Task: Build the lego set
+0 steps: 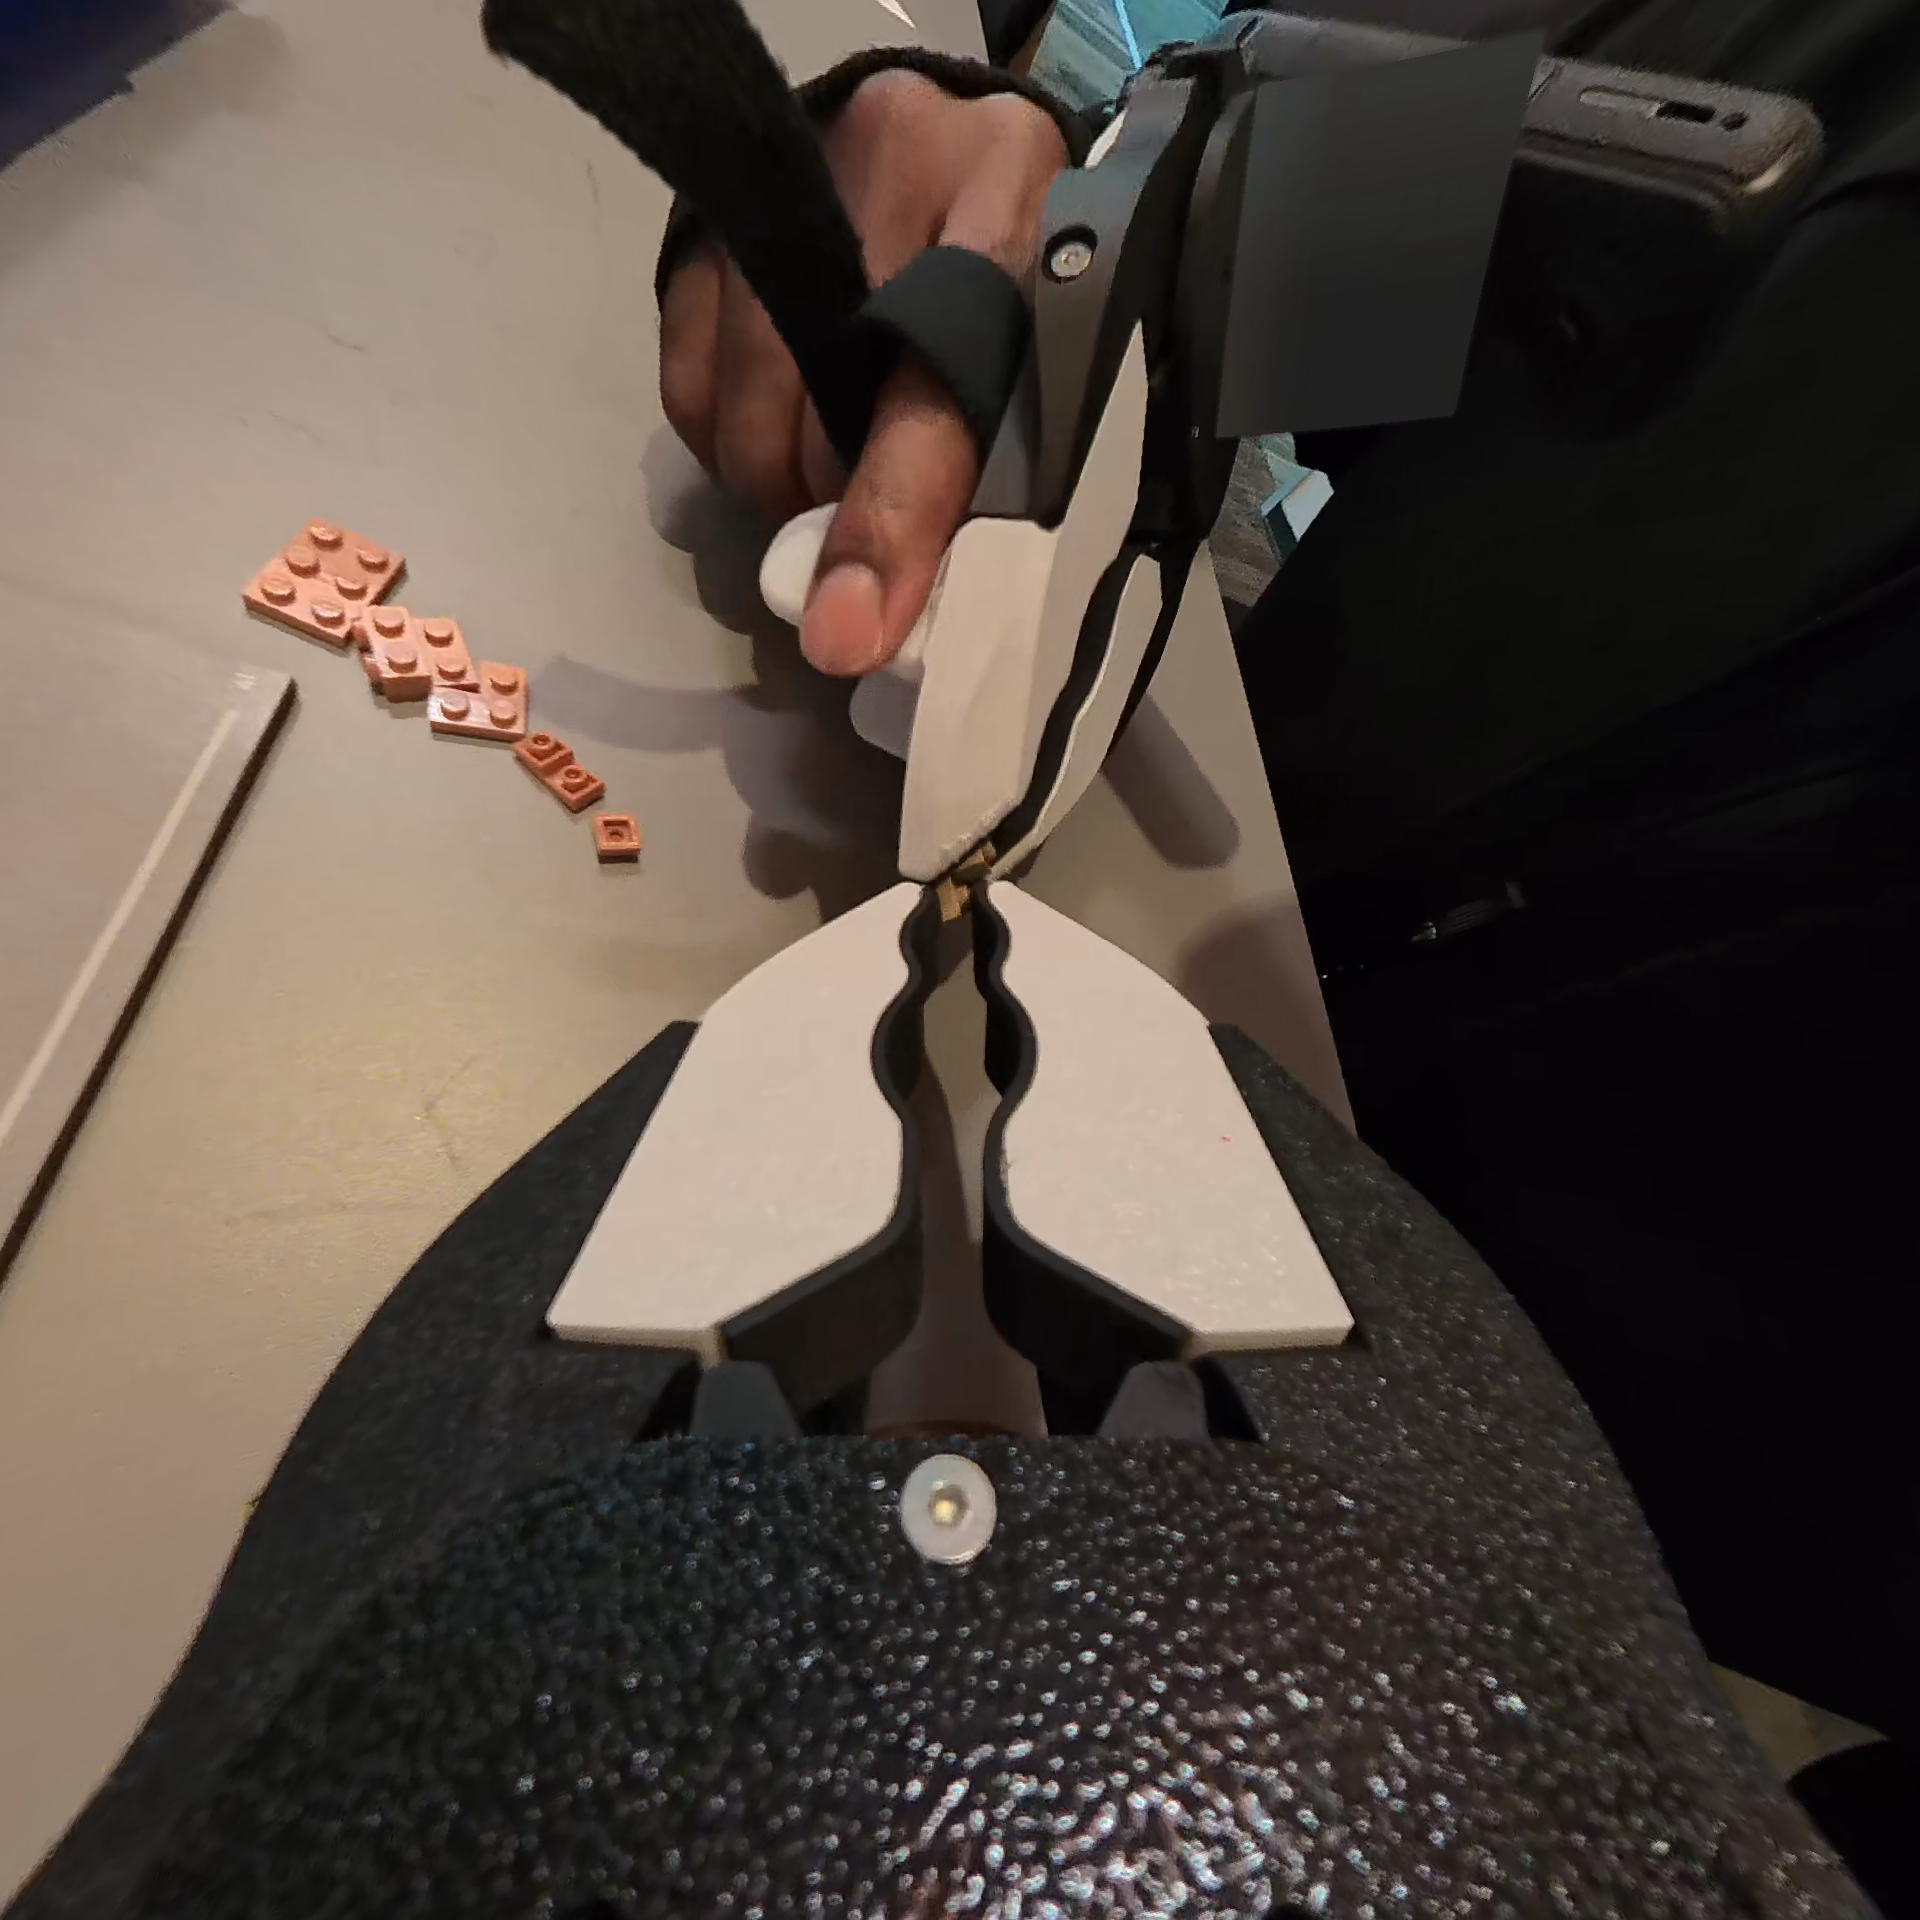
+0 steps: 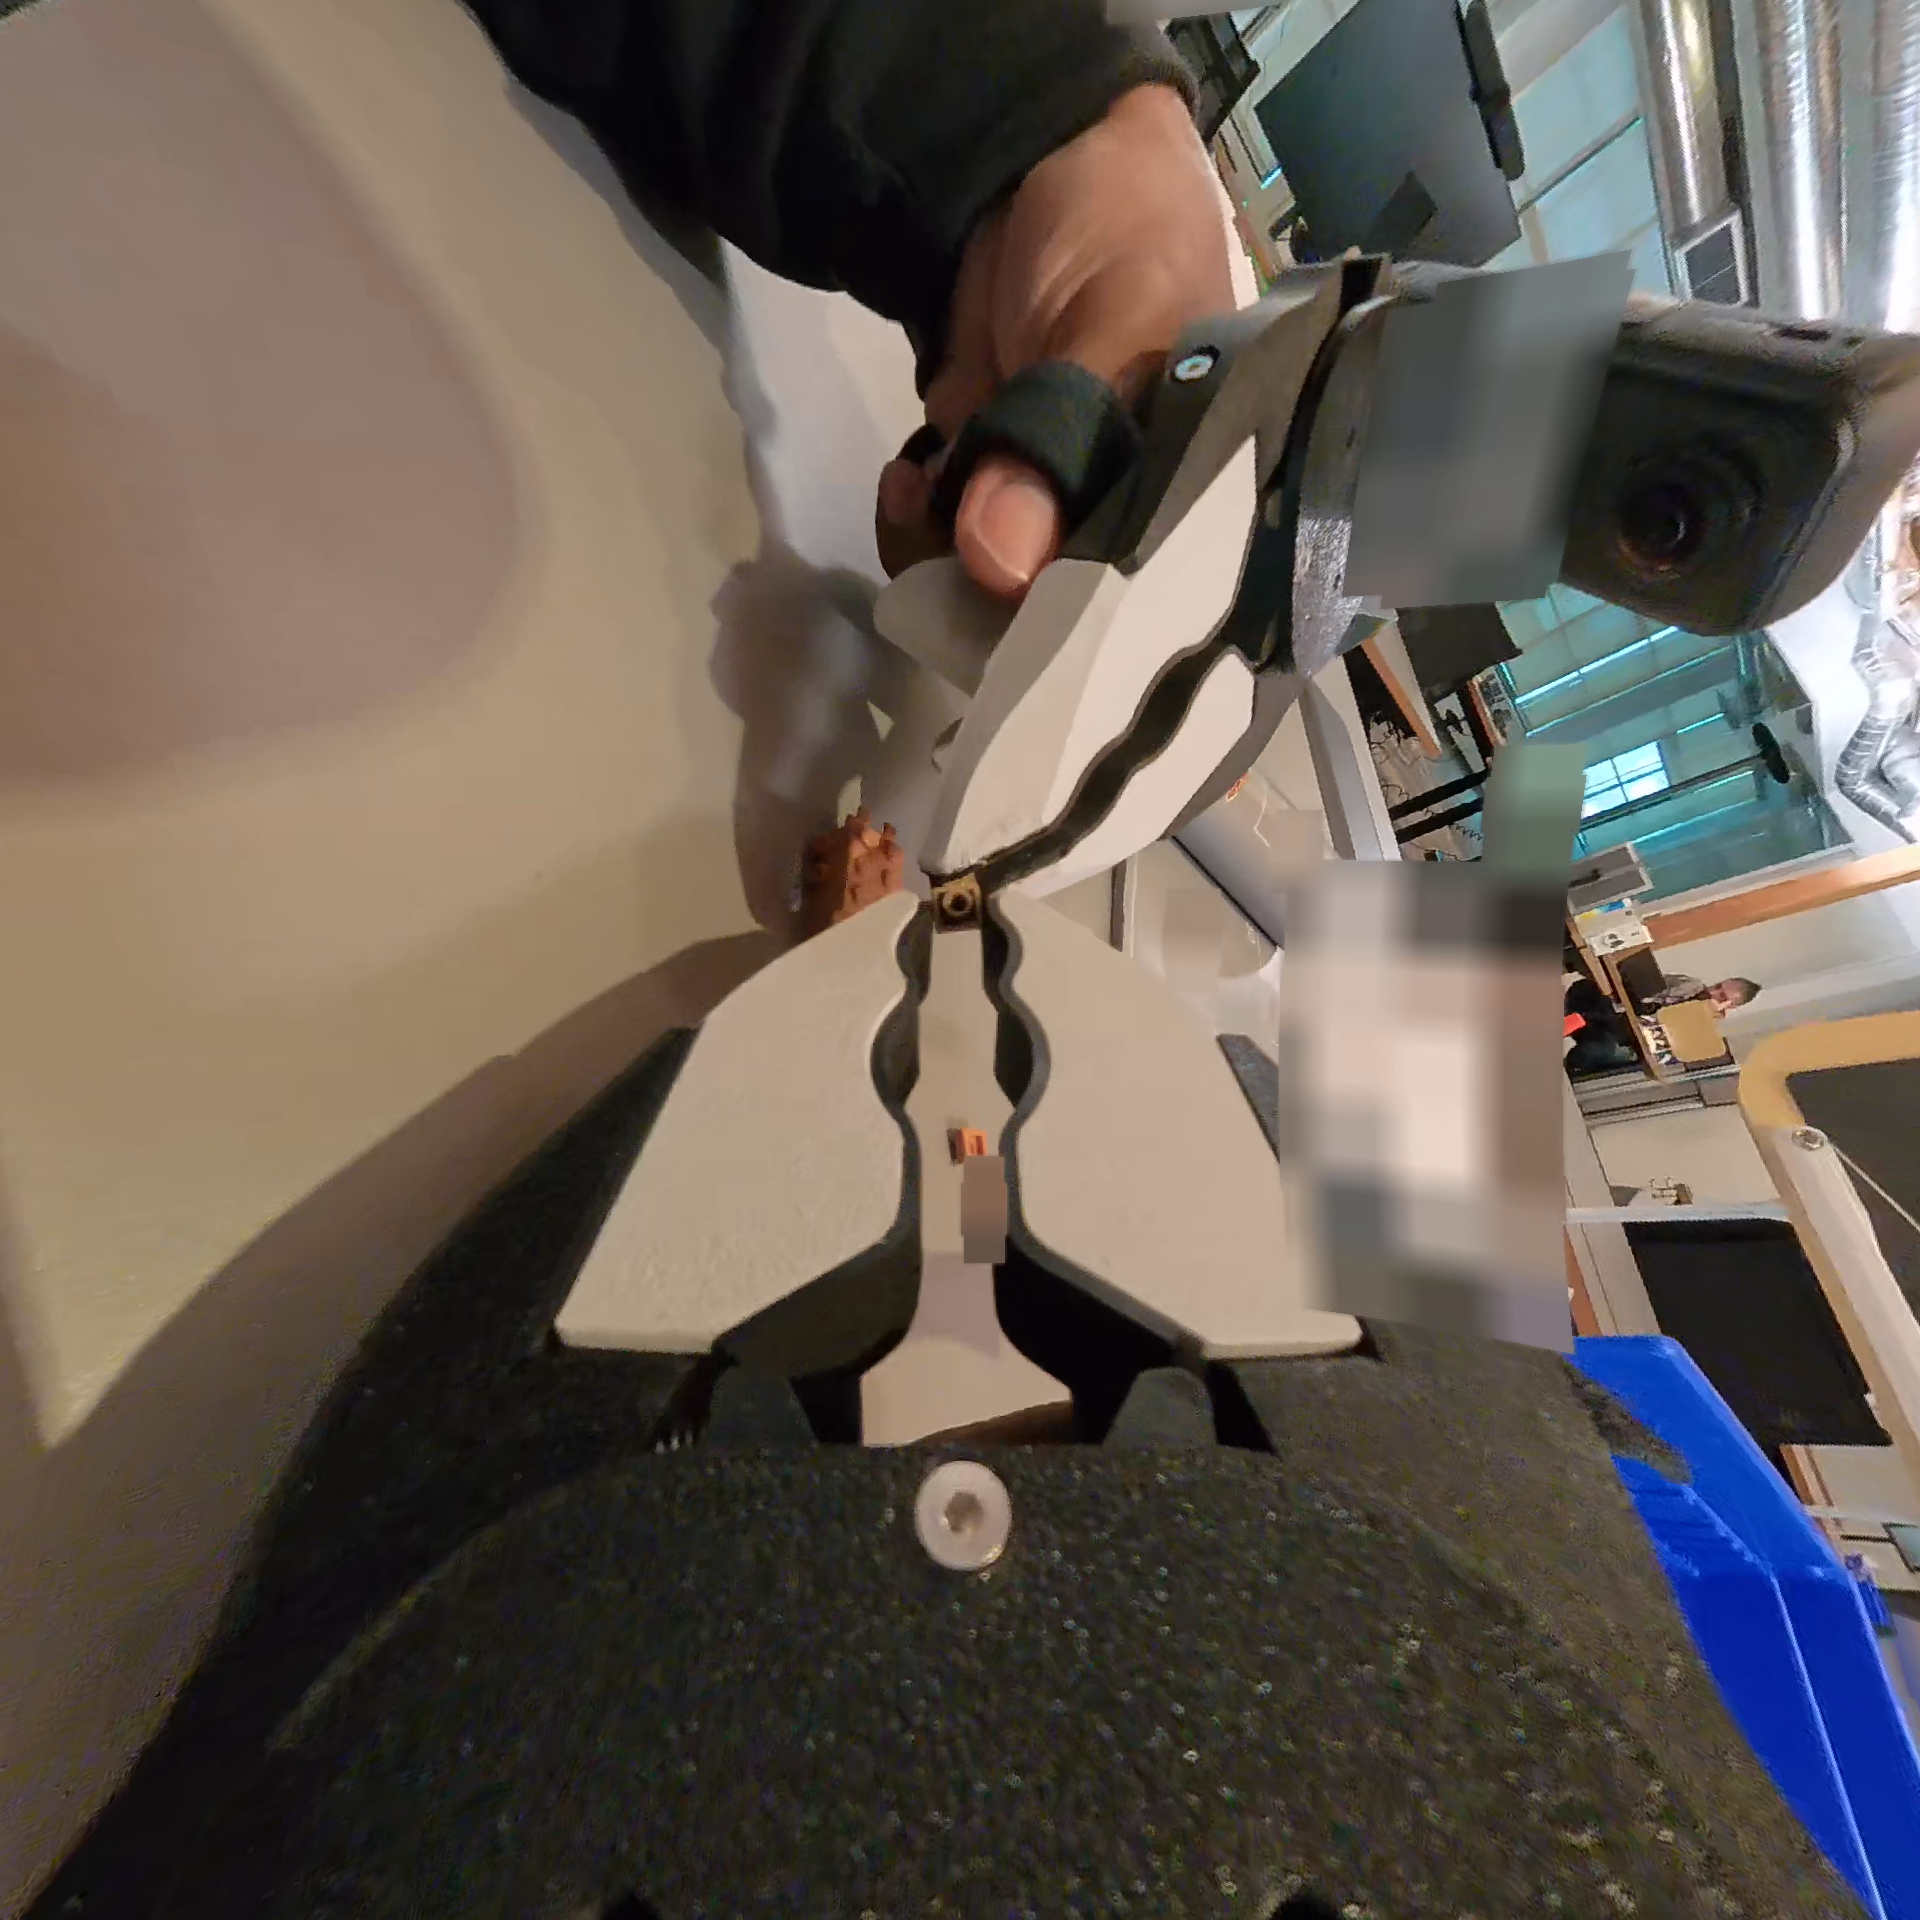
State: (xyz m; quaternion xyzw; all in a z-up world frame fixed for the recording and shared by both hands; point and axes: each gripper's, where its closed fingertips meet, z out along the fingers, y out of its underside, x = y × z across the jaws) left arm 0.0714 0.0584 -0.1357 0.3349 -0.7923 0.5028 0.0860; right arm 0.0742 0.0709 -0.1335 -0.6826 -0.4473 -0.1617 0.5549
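Tan stud piece sits pinched between both claw tips, above the tabletop. Left claw and right claw are each narrowed onto it, tip to tip. Orange plates lie well apart.

Dim indoor light, soft shadows on the table, fisheye-bent edges, blurred hands.

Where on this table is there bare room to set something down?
Free: the tabletop between the grey board on the left and the left gripper. Crowded: the string of orange plates beyond it, and where both grippers meet on a tan piece.
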